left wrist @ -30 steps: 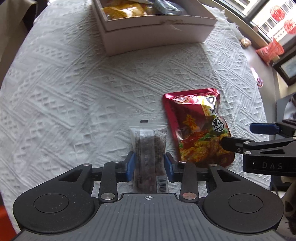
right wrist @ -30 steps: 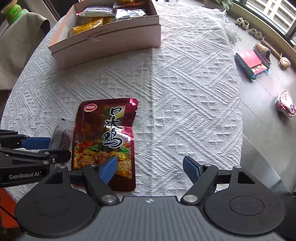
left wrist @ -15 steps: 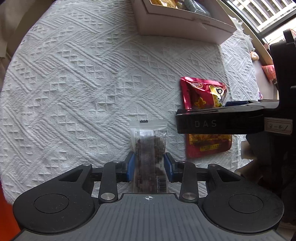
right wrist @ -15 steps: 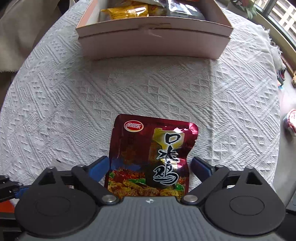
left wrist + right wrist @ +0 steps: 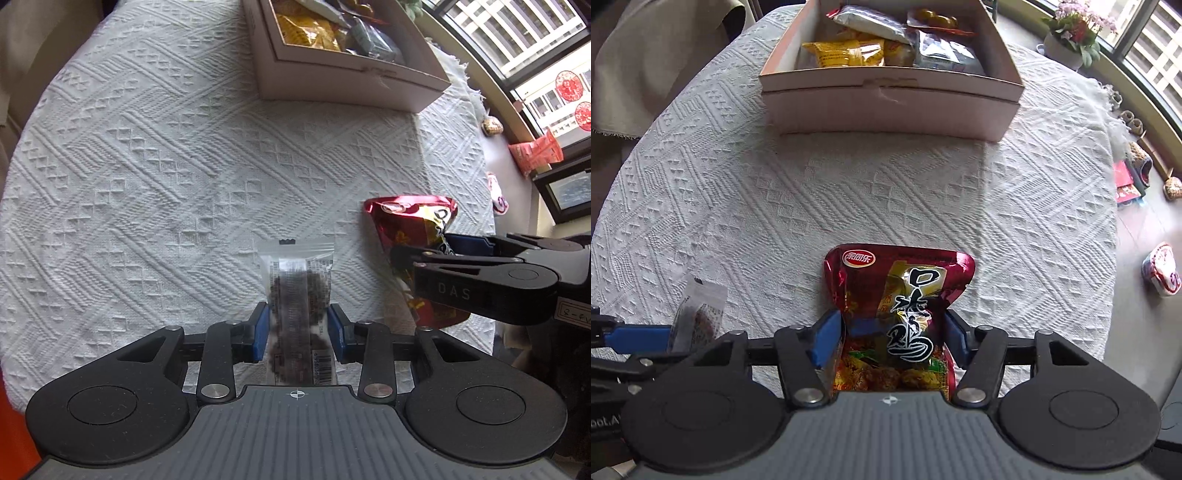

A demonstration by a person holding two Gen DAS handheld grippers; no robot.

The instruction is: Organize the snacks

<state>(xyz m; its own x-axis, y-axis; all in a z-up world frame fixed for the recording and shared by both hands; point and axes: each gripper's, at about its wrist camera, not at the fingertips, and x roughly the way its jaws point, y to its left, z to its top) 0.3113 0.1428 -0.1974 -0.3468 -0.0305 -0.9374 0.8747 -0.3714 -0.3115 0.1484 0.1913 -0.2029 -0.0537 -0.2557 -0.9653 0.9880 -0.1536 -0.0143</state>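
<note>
My left gripper (image 5: 297,332) is shut on a clear packet of dark snack pieces (image 5: 297,288) and holds it above the white tablecloth. My right gripper (image 5: 892,338) is shut on a red foil snack pouch (image 5: 901,295), which is crumpled between the pads and lifted off the cloth. The pouch (image 5: 410,229) and the right gripper also show at the right of the left wrist view. The clear packet (image 5: 700,314) shows at the left of the right wrist view. An open cardboard box (image 5: 894,92) with several snack packs stands at the far side of the table.
The round table has a white textured tablecloth (image 5: 886,192). A beige chair (image 5: 657,55) stands at the far left. On the floor to the right lie a white cup (image 5: 1161,269), red items (image 5: 1126,184) and slippers. A flower pot (image 5: 1067,44) stands by the window.
My right gripper has closed on the red pouch and lifted it, crumpling it. My left gripper, holding the clear packet, has risen and turned toward the box.
</note>
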